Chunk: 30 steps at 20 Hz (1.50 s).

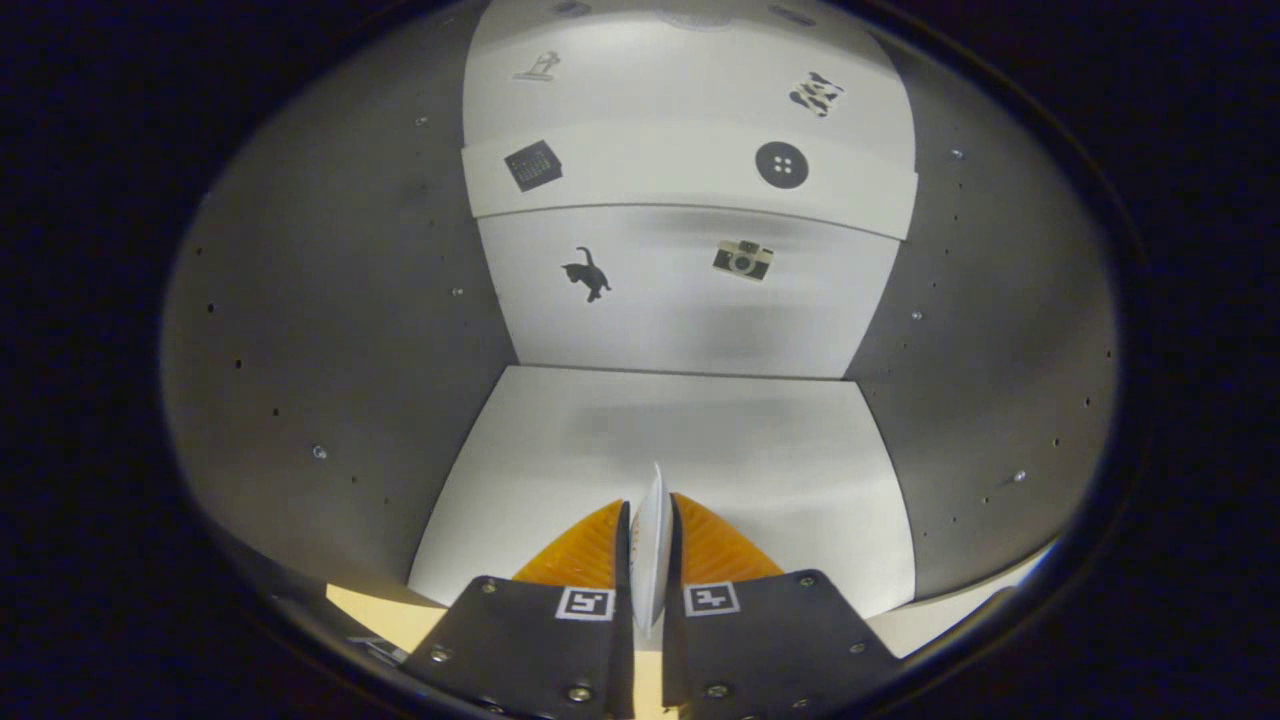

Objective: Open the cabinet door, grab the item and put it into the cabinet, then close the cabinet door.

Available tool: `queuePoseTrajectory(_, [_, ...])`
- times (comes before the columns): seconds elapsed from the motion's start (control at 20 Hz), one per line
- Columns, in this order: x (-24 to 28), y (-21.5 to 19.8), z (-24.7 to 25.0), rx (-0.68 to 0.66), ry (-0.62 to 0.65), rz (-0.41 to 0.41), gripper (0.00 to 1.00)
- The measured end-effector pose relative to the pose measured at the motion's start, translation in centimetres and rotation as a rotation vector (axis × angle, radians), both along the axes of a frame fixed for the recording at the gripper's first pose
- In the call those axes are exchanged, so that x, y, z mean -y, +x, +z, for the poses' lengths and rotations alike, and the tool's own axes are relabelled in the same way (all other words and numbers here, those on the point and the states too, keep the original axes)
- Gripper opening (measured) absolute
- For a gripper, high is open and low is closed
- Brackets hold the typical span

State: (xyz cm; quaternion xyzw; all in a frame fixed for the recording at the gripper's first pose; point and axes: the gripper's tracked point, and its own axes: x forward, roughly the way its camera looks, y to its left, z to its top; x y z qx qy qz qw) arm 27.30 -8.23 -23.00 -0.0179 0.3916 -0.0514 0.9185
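Gripper [650, 540] clamped narrow on a thin white item [652, 545], both fingers [585, 550] pressing its flat sides. Held edge-on, so probably a card, a flat packet or similar; too little showing to say which. Long axis running straight forward along the fingers, tip poking out just ahead of them and pointing into the cabinet [300, 330], broad faces upright and turned to the sides.

Just beyond the tip, the cabinet floor [700, 440], pale and bare. Grey side walls rising on both sides, dotted with small holes and screws. Farther in, the white back wall [680, 300] with small stickers, a cat [588, 273] and a camera [743, 259], and above them a shelf edge [680, 180] carrying a button sticker [781, 164].

Door evidently open already; placing step in hand. Best done by carrying the item a little deeper and lower over the floor, tilting it toward flat or close to the surface before letting go, since released upright on its edge it would likely topple. Then backing straight out, clear of the side walls.
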Motion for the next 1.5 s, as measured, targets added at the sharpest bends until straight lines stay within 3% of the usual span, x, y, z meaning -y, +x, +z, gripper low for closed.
queuePoseTrajectory(0.2, [-0.2, -0.3, -0.1, -0.012, -0.013, 0.008, 0.16])
queuePoseTrajectory(0.4, [-0.4, -0.8, 0.3, -0.002, -0.042, 0.023, 0.39])
queuePoseTrajectory(0.65, [-0.1, -1.3, 2.5, 0.07, -0.036, 0.011, 0.4])
queuePoseTrajectory(0.9, [-0.2, -2.2, 9.1, 0.317, -0.009, 0.026, 0.45])
queuePoseTrajectory(1.3, [0.1, -11.1, 16.4, 0.515, -0.163, 0.025, 0.45])
queuePoseTrajectory(1.5, [-1.0, -16.8, 17.3, 0.526, -0.179, 0.029, 0.45])
